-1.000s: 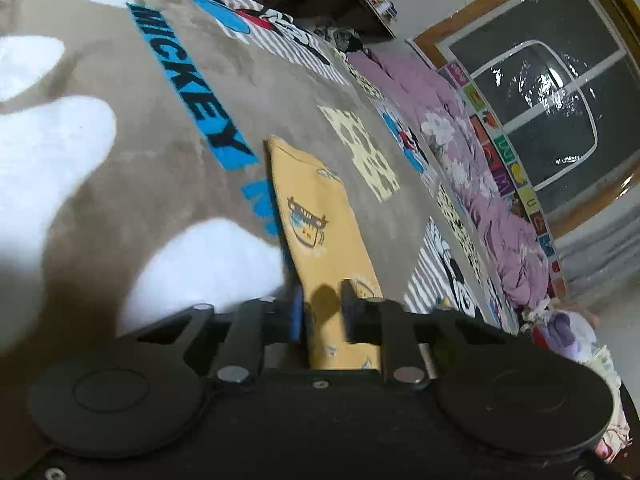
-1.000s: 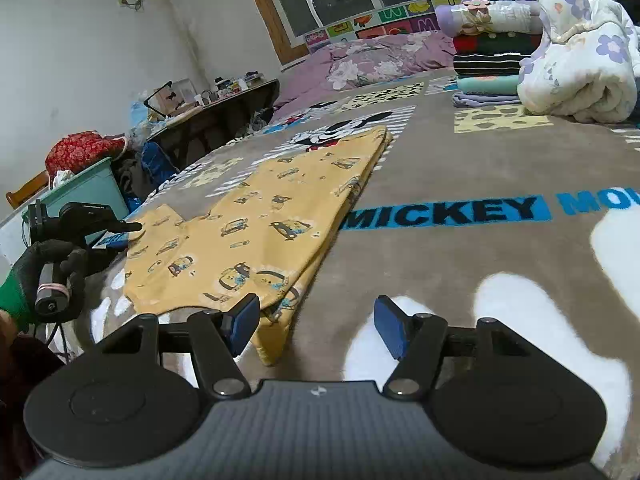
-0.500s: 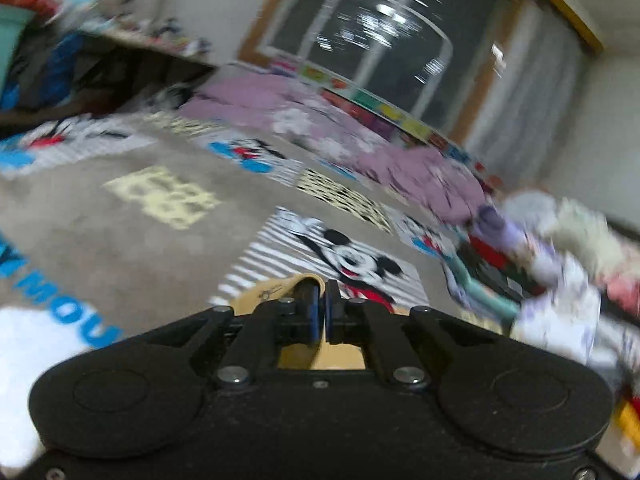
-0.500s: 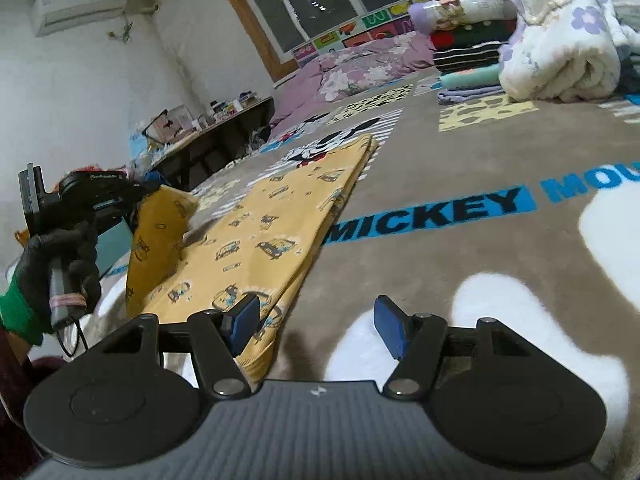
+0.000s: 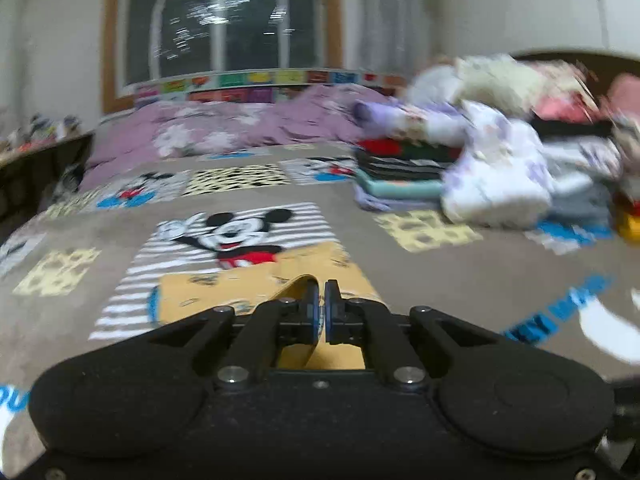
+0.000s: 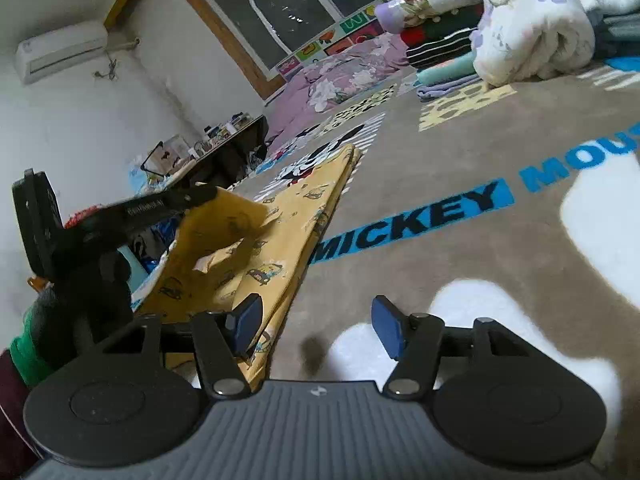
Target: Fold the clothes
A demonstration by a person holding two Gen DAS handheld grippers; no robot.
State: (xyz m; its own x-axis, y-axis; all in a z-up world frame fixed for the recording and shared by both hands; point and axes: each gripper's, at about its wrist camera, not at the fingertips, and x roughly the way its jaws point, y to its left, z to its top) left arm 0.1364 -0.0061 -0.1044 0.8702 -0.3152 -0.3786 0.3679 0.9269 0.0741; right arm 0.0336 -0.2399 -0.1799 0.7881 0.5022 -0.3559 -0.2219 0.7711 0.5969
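1 yellow garment [image 6: 288,240] printed with small cars lies folded lengthwise on the Mickey blanket [image 6: 460,184], its near-left flap lifted off the pile. Left gripper [image 5: 321,304], clamped tight on that flap, shows at 9 o'clock in the right wrist view. Right gripper [image 6: 316,326] hovers half-spread and narrowing, holding nothing, its left pad over the garment's near edge. At 1 o'clock sit a stack of folded clothes [image 6: 440,52] and a rolled floral quilt [image 6: 532,28]; at 11 o'clock, a cluttered desk [image 6: 224,148].

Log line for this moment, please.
phase: folding | left gripper: shut on yellow garment, edge lifted | right gripper: closing, empty, near hem | blanket
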